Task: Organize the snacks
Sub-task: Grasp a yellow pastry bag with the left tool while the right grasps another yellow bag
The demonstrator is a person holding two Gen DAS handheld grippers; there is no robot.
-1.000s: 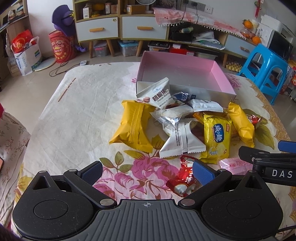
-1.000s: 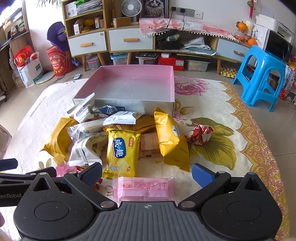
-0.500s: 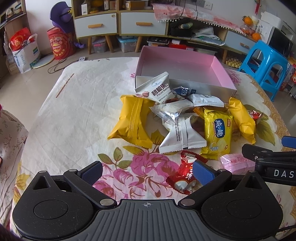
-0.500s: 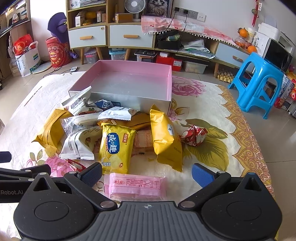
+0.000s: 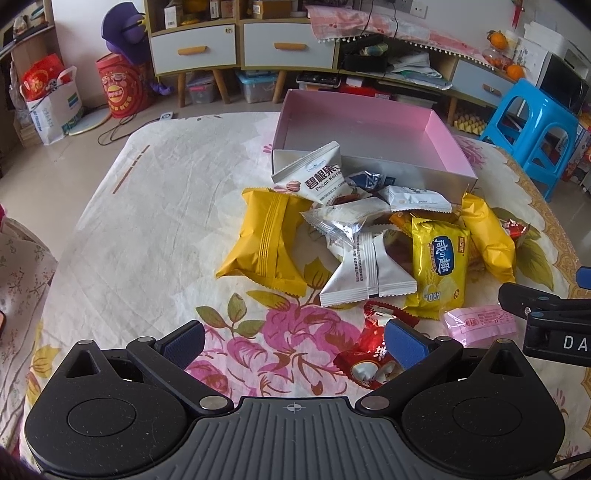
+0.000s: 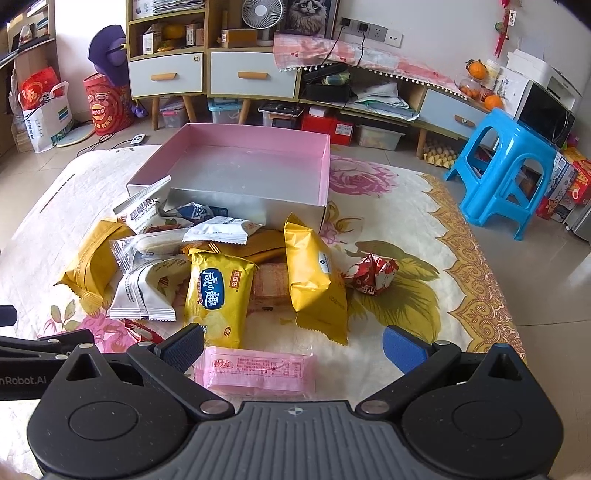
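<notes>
Floral table [image 5: 147,221] mid-frame: snack pile [image 5: 369,236] before pink box [image 5: 369,122]; your left tool [image 5: 293,341] and right tool [image 6: 293,345] both spread apart, empty.

Pale tiled floor [image 6: 546,280], daylit; blue plastic stool [image 6: 506,170] right of the drawer cabinet [image 6: 207,70], white wall [image 6: 424,22] behind it.

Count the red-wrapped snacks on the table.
2. One red snack lies alone, right of the pile. The other red snack lies at the pile's near edge, by the left claw. The pile may hide more.
</notes>
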